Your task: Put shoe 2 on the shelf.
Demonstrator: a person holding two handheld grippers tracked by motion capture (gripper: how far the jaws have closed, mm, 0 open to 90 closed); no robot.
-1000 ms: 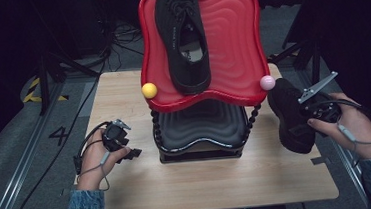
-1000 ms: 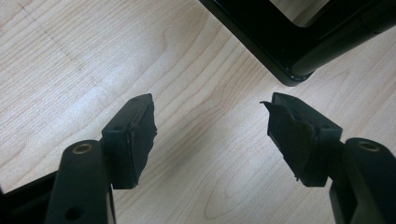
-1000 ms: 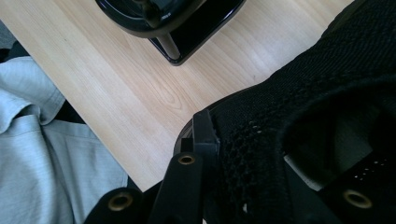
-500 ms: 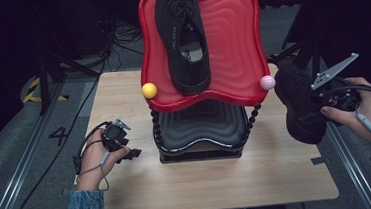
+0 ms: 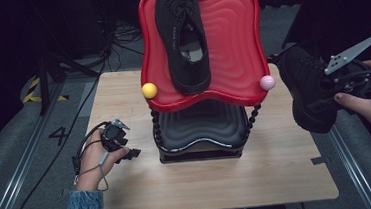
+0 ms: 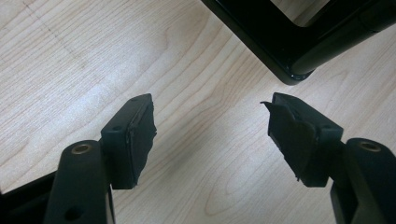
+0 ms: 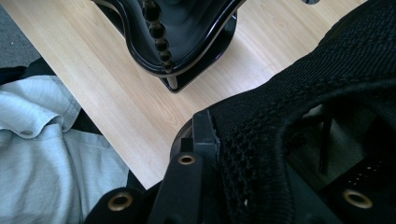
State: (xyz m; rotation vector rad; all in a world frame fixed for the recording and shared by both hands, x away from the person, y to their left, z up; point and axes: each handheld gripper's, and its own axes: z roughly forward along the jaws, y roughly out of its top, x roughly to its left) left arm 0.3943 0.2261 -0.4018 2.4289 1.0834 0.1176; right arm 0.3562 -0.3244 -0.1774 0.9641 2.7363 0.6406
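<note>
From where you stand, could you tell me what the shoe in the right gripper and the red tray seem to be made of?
The shoe held in the right gripper looks like black knit or mesh fabric, matte: a woven texture shows in the right gripper view. The red tray seems moulded plastic, glossy: light glints off its ripples and rim. The table looks like pale wood or laminate, with visible grain.

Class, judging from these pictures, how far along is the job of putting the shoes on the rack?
Done: one shoe lies on the red tray. In hand: the right gripper clamps the second shoe in the air beside the rack. Left: setting it on the tray. The left gripper is open.
</note>
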